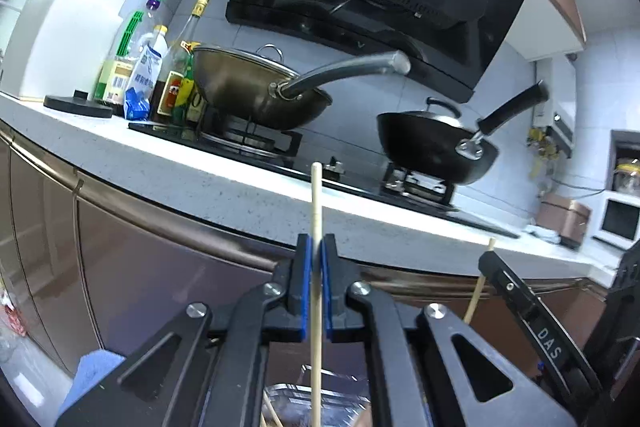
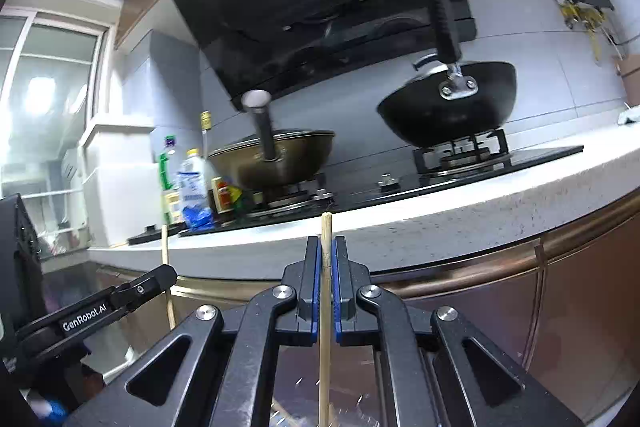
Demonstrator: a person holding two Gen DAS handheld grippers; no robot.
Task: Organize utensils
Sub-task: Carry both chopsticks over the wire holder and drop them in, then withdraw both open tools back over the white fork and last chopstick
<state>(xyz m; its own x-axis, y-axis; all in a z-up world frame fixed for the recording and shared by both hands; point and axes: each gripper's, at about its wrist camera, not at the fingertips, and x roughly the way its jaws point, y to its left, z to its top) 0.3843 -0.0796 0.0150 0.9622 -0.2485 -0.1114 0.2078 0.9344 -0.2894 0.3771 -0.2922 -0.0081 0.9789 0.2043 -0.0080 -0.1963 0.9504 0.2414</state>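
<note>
Two pale wooden chopsticks stand upright, one chopstick (image 1: 316,267) clamped between the blue pads of the left hand-held gripper (image 1: 318,259), the other chopstick (image 2: 326,287) likewise in the right hand-held gripper (image 2: 327,263).

Cool, fairly dim light – blown-out glare from the window (image 2: 48,95) at left, strong fisheye bending with dark corners, and motion blur on the wok handles (image 1: 344,71).

Both wrist views sit low before the counter (image 1: 224,183), facing up at the stove (image 2: 460,163).
</note>
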